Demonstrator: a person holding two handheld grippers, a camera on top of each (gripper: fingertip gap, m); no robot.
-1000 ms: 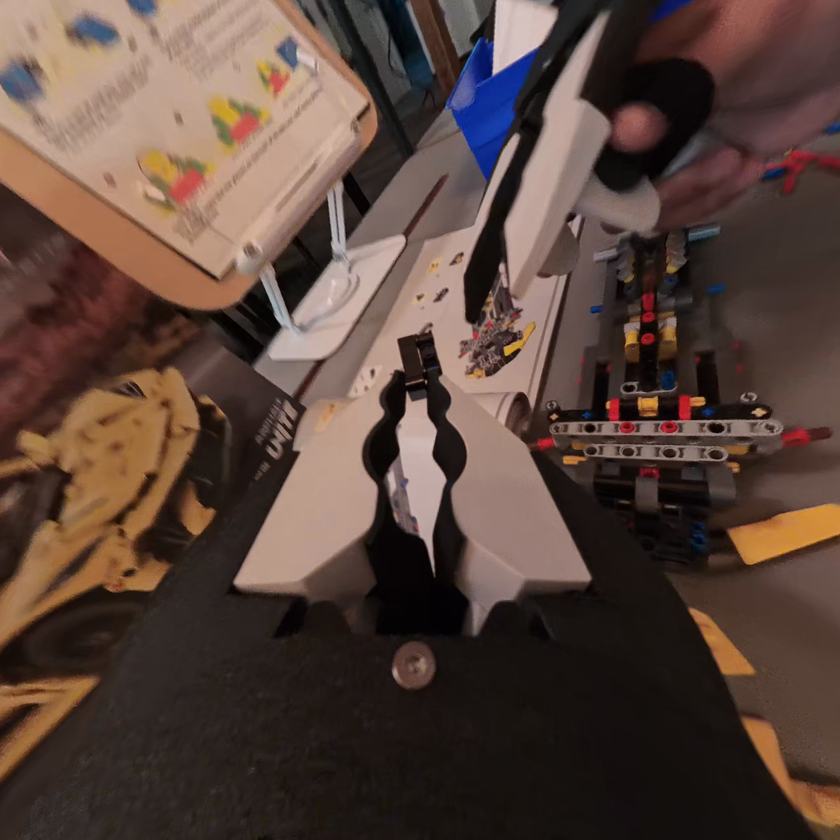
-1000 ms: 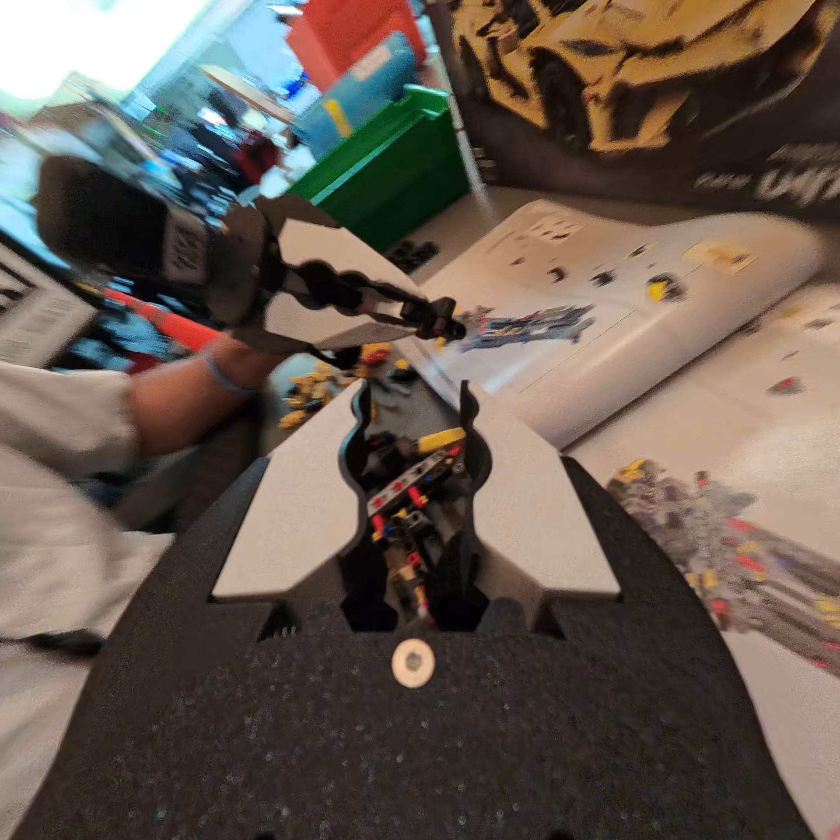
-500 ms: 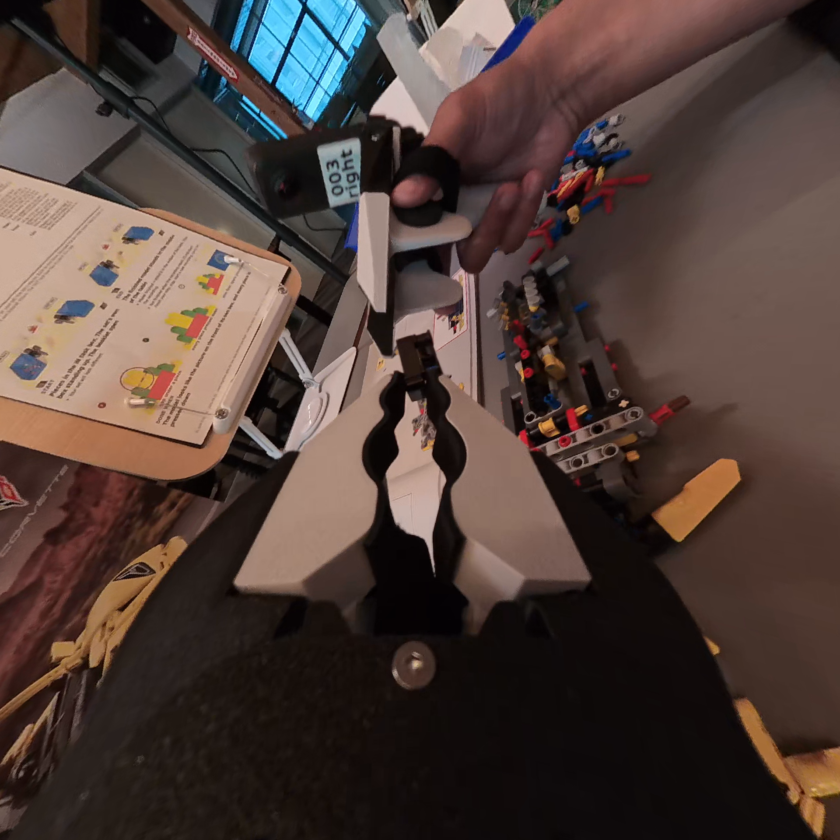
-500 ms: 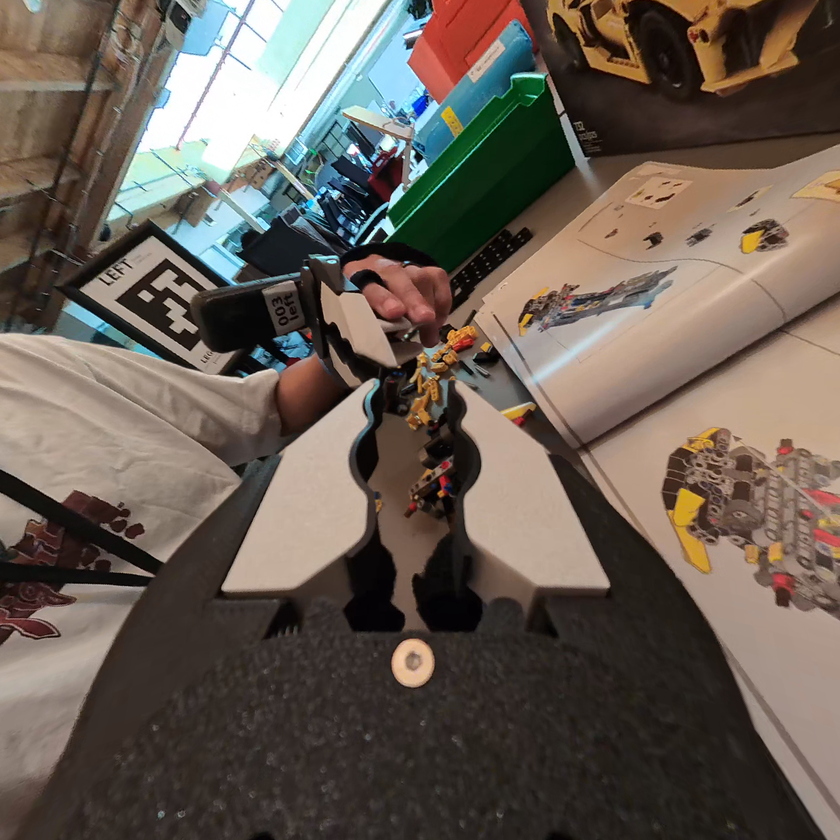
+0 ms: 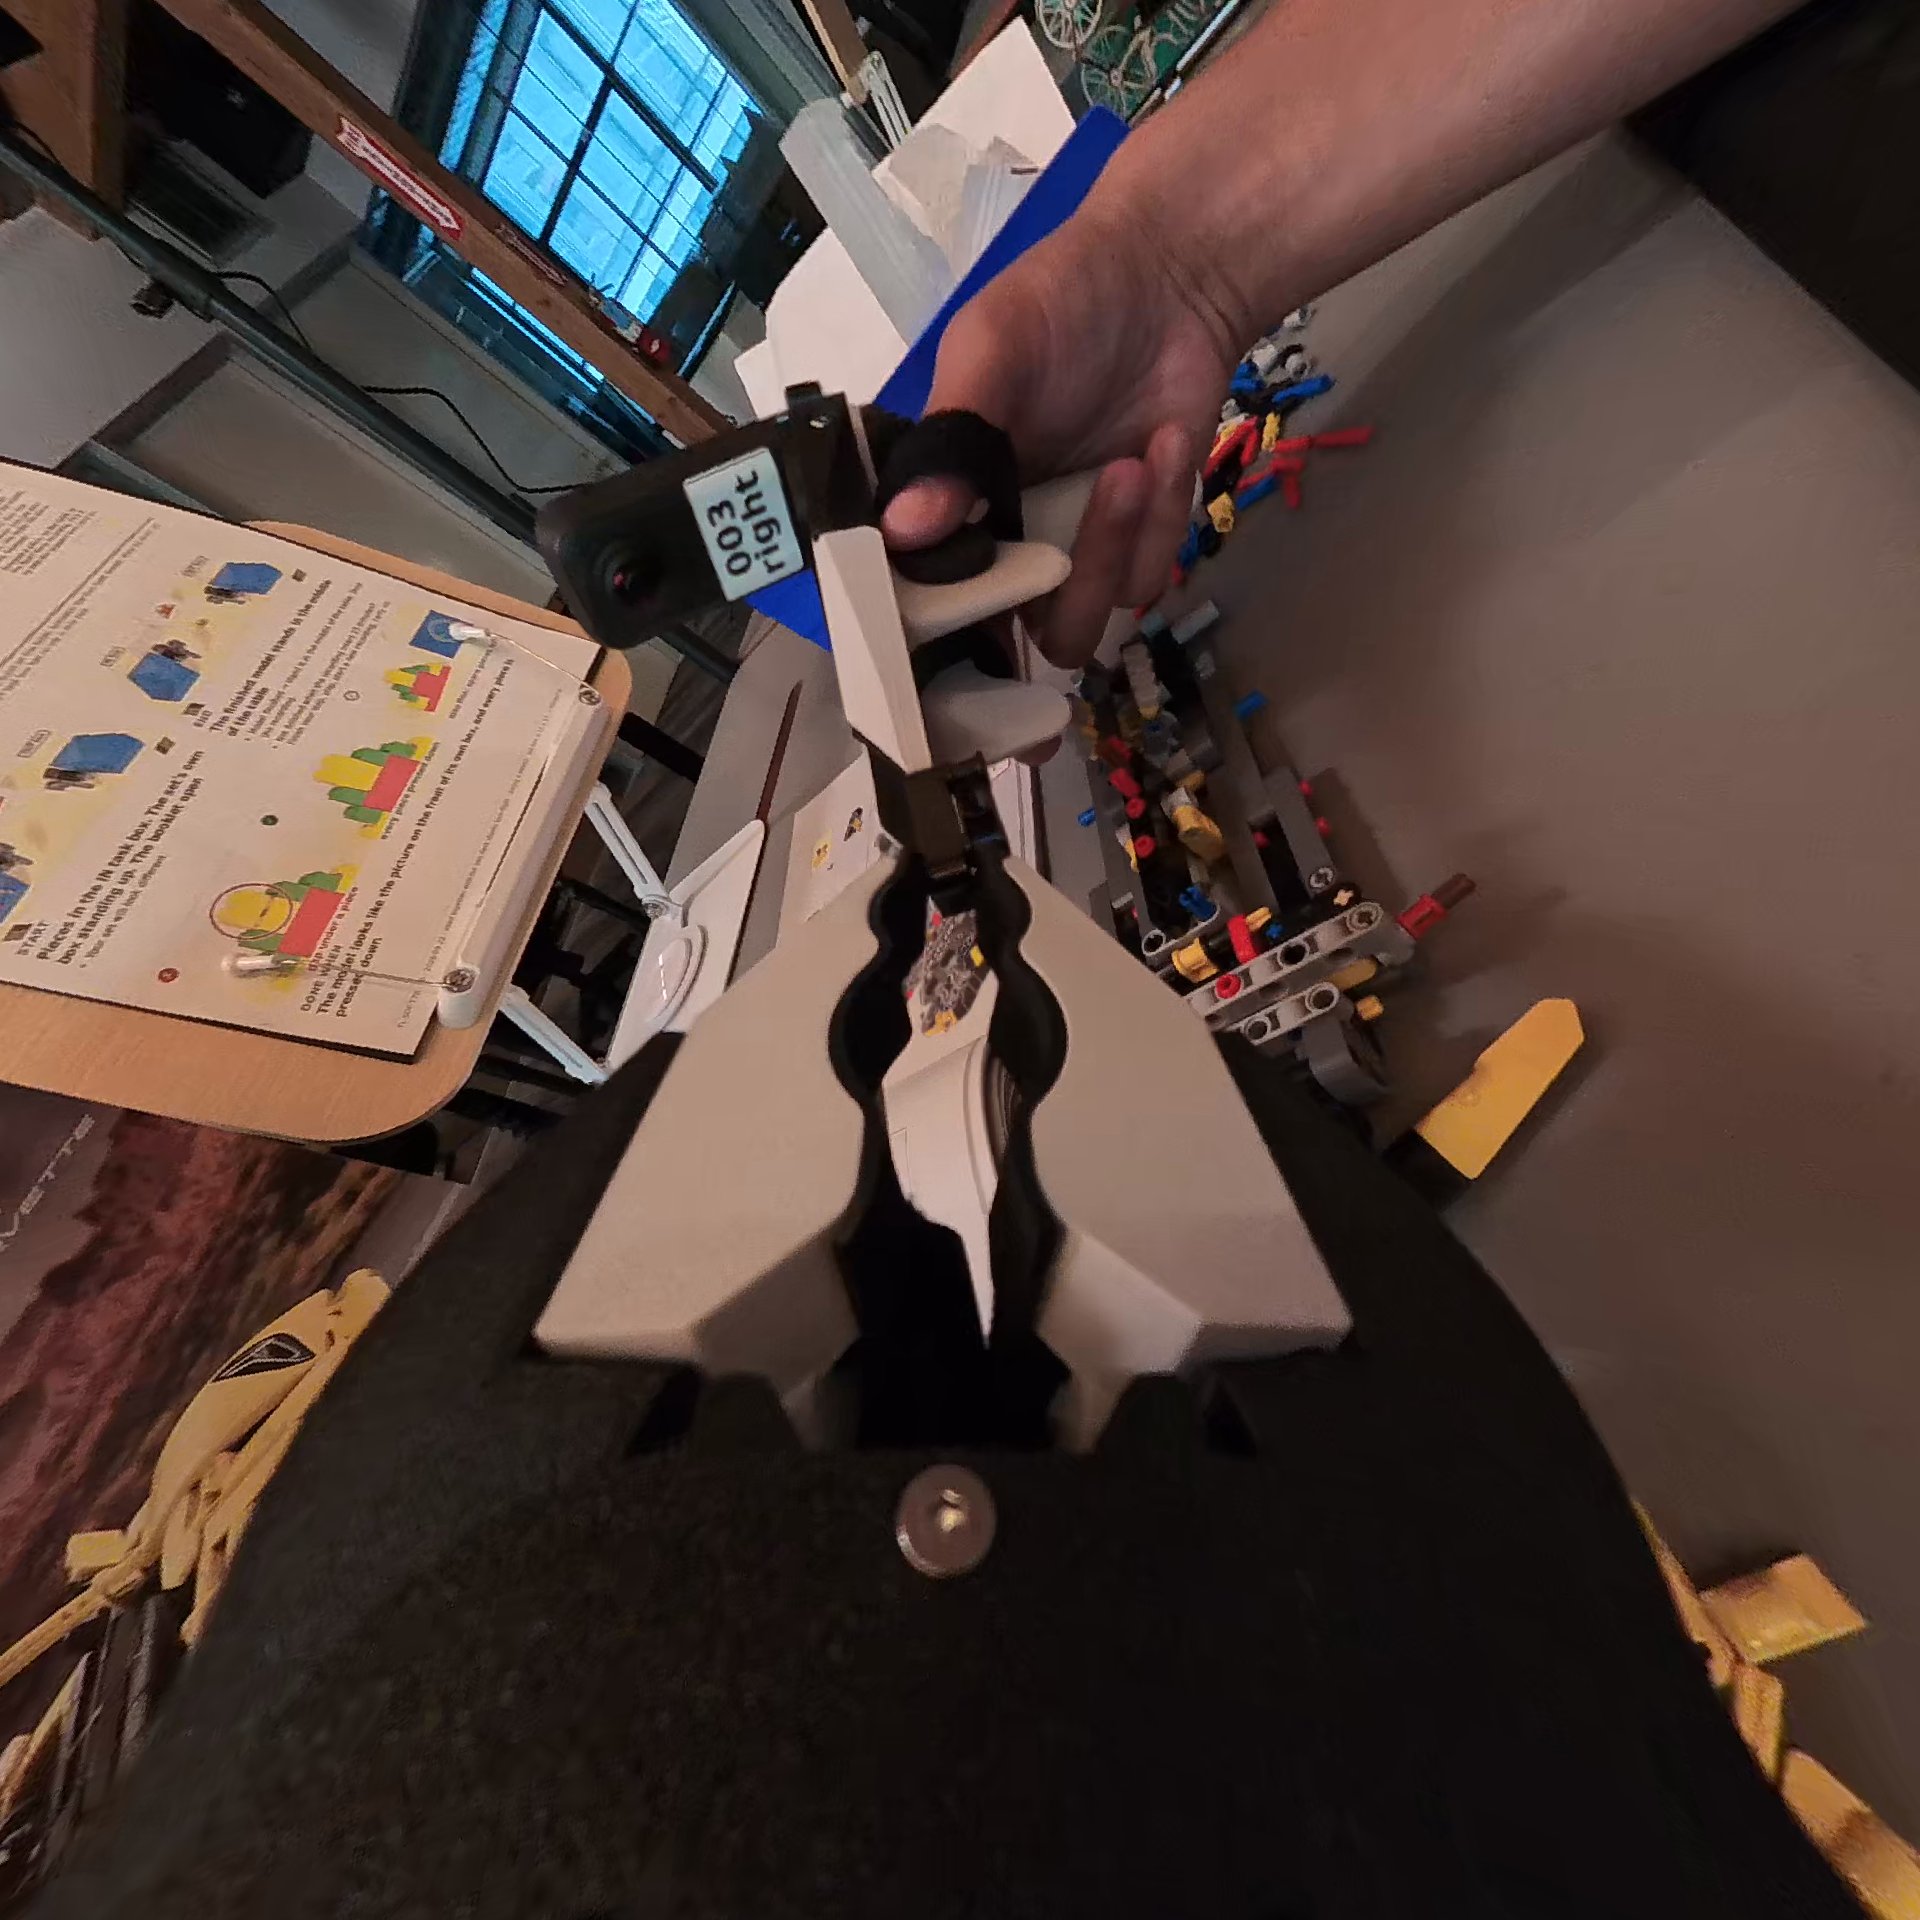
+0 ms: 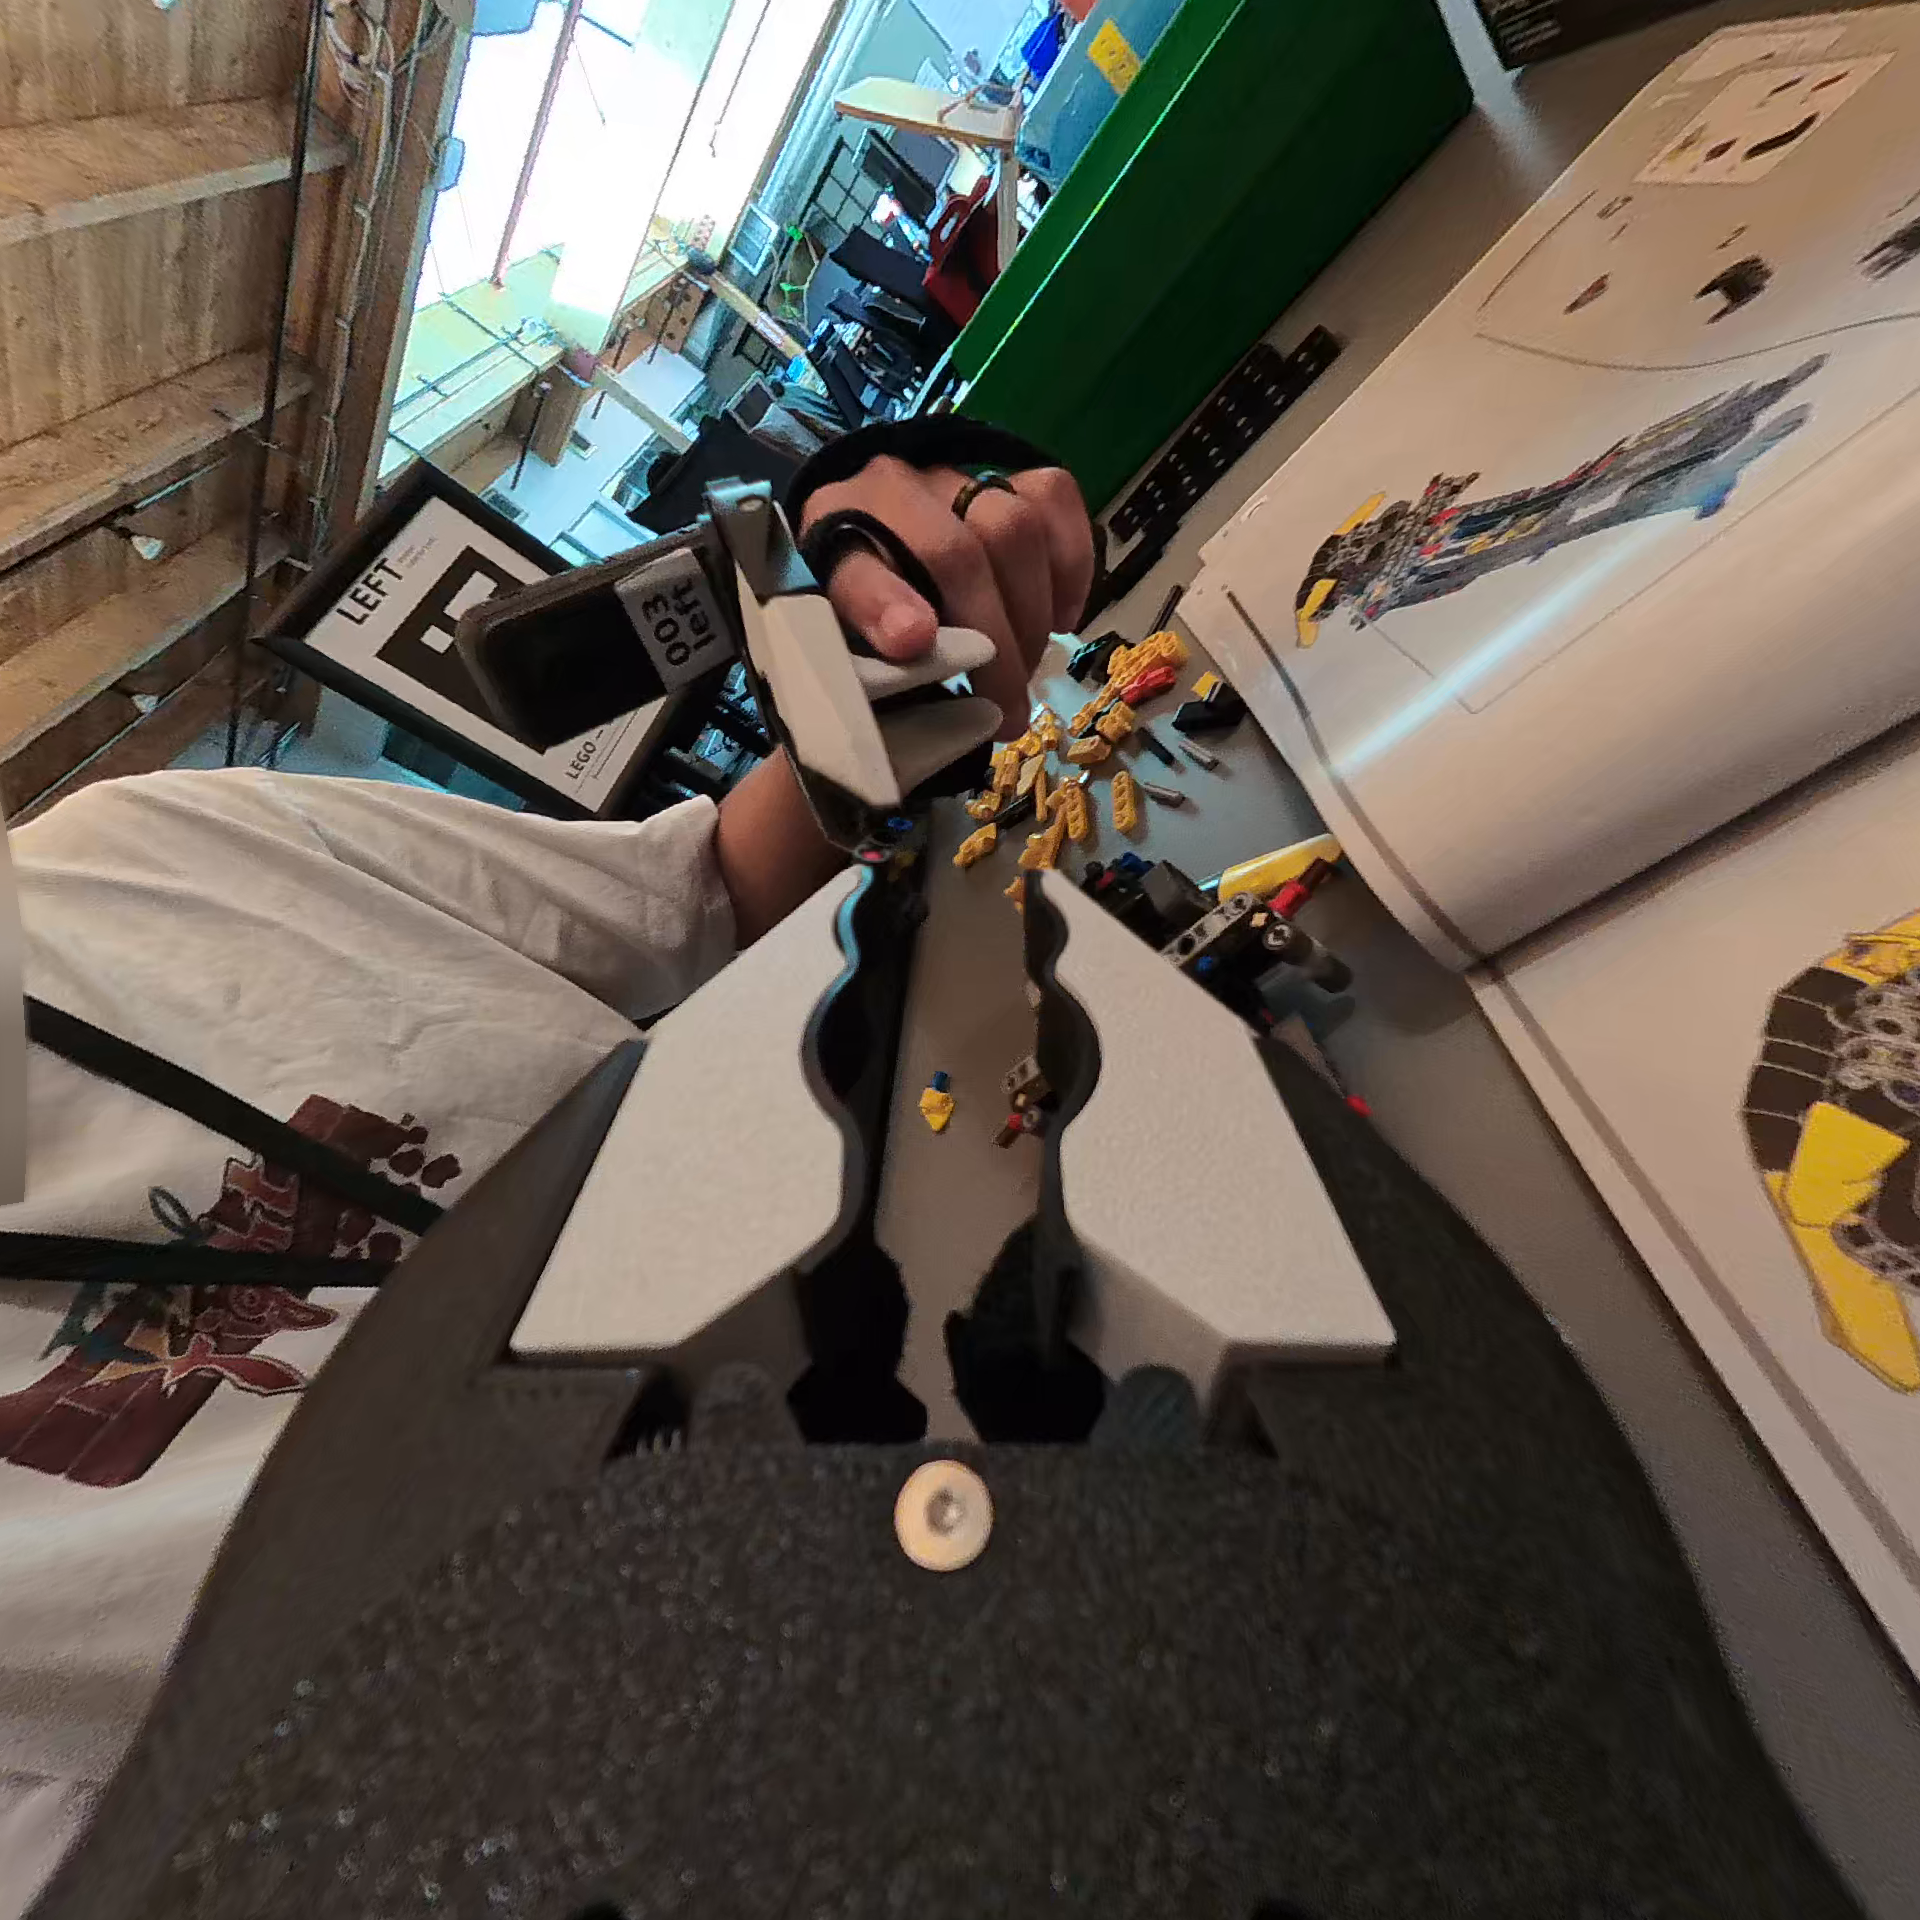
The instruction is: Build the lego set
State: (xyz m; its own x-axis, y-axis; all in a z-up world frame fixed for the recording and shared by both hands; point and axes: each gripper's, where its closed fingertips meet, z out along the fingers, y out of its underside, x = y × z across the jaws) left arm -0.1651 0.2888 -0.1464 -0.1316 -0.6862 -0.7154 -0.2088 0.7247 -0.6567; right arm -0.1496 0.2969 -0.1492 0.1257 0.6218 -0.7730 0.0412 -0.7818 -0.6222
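My left gripper (image 5: 951, 883) is shut on a small black lego piece (image 5: 940, 821) and holds it in the air above the open booklet. My right gripper (image 6: 951, 883) is open and empty, also lifted above the table. In the left wrist view its tips (image 5: 914, 764) reach the top of the black piece. In the right wrist view the left gripper (image 6: 878, 836) ends just at my right gripper's left fingertip. The partly built grey and black chassis (image 5: 1247, 894) lies on the grey table, to the right of both grippers.
The open instruction booklet (image 6: 1558, 540) lies beside the chassis. Yellow pieces (image 6: 1049, 769) are scattered near it, and a red and blue pile (image 5: 1268, 436) lies farther off. A yellow panel (image 5: 1496, 1081), a green bin (image 6: 1195, 229) and an instruction stand (image 5: 291, 779) are around.
Both grippers have risen and tilted toward each other. The right gripper's tips have come in to meet the black piece in the left gripper. The left grip is unchanged.
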